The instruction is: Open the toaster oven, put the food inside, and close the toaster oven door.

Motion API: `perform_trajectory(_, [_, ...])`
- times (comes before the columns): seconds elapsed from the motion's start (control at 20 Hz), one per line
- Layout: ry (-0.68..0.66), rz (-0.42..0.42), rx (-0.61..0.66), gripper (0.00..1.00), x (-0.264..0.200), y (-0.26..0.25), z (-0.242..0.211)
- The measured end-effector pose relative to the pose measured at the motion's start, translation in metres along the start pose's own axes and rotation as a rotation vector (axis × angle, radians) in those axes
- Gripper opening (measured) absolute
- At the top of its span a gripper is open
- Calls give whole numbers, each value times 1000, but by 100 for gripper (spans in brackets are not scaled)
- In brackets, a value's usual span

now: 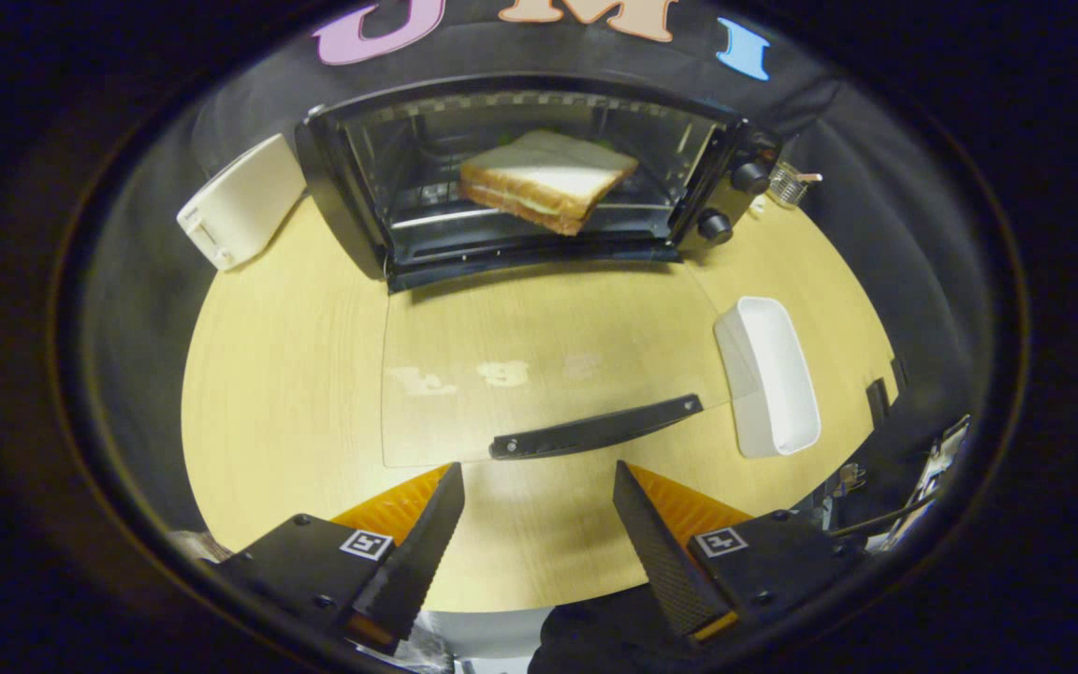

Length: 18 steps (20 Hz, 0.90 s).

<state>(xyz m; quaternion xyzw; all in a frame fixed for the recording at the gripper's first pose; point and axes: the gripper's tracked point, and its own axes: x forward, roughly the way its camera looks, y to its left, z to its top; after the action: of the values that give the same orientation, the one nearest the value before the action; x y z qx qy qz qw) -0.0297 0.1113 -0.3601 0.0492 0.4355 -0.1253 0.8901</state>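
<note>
A black toaster oven (352, 187) stands at the back of the wooden table with its glass door (539, 365) folded down flat toward me. A sandwich of white bread (548, 178) lies on the rack inside. The door's black handle (595, 427) is just ahead of my fingertips. My gripper (539, 482) hovers above the table in front of the door, open, with nothing between its fingers.
A white pop-up toaster (240, 201) lies to the left of the oven. An empty white rectangular dish (773, 374) sits to the right of the open door. The oven's knobs (715, 226) are on its right side. Bare tabletop (286, 393) lies left of the door.
</note>
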Motion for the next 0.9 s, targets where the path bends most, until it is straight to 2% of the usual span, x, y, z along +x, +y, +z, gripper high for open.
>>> perform_trajectory(0.2, [38,-4,-61,100,18,3,-10])
perform_trajectory(0.45, [13,-13,-116,100,32,6,3])
perform_trajectory(0.7, [-8,-12,-143,100,29,4,6])
perform_trajectory(0.9, [-73,8,-107,100,14,2,18])
